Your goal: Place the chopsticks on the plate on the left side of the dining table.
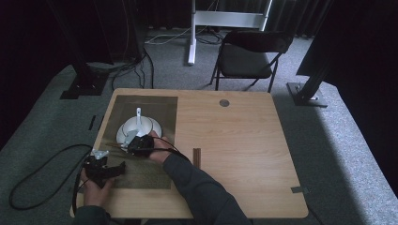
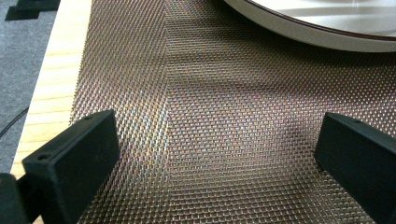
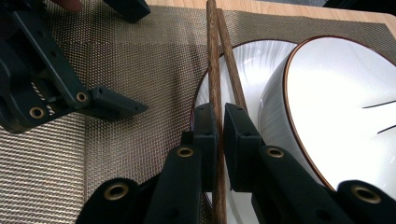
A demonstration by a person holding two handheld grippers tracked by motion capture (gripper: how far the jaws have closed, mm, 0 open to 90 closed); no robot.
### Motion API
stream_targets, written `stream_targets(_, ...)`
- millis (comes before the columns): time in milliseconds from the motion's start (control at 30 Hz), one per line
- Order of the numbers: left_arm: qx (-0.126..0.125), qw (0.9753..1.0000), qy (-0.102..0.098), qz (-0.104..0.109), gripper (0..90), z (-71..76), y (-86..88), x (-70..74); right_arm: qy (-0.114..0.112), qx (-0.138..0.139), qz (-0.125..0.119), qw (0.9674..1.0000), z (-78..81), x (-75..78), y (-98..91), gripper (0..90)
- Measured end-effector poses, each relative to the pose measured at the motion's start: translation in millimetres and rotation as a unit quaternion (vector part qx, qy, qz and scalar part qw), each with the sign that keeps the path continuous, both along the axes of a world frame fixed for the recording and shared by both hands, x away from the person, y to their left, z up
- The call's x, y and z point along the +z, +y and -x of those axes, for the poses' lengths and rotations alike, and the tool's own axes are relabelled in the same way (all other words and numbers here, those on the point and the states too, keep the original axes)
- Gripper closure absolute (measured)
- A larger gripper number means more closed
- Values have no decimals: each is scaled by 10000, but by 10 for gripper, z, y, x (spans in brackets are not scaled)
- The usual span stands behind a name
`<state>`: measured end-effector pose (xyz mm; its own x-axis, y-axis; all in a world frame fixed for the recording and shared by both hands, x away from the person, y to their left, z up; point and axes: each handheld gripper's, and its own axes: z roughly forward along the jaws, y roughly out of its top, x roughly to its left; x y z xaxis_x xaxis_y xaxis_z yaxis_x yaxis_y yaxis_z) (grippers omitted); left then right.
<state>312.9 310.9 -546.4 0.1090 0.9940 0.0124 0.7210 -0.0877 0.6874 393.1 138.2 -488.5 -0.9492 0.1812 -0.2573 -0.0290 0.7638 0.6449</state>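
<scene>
On the woven placemat (image 1: pixel 155 140) at the table's (image 1: pixel 244 154) left side, right gripper (image 3: pixel 219 135) is clamped on a pair of wooden chopsticks (image 3: pixel 215 60), held over the near rim of the white plate (image 3: pixel 243 60) beside the bowl (image 3: pixel 345 112). Left gripper (image 2: pixel 215 154) sits near the placemat's front-left corner, jaws wide apart, nothing between them.

A recording studio or lab: black curtains (image 1: pixel 28 37), grey carpet (image 1: pixel 338 136), 1 lone table (image 1: pixel 234 140)
</scene>
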Motion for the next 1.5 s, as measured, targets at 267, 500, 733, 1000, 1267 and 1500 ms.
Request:
stream_targets(267, 0, 10000, -1, 0, 2, 0, 0, 0, -1, -1, 30, 10000, 3, -9, -1, 841)
stream_targets(500, 1, 10000, 0, 1, 2, 0, 0, 0, 2, -15, 48, 10000, -2, -17, 1, 841)
stream_targets(733, 0, 10000, 0, 1, 2, 0, 0, 0, -8, -2, 91, 10000, -4, -39, 13, 841)
stream_targets(1000, 1, 10000, -5, 0, 2, 0, 0, -1, -8, -29, 130, 9999, -7, -60, 28, 841)
stream_targets(1267, 2, 10000, -6, -1, 2, 0, 0, -1, -9, -52, 137, 9999, -9, -83, 53, 839)
stream_targets(1500, 3, 10000, -6, 2, 2, 0, -1, -1, -13, -88, 156, 9998, -19, -100, 58, 838)
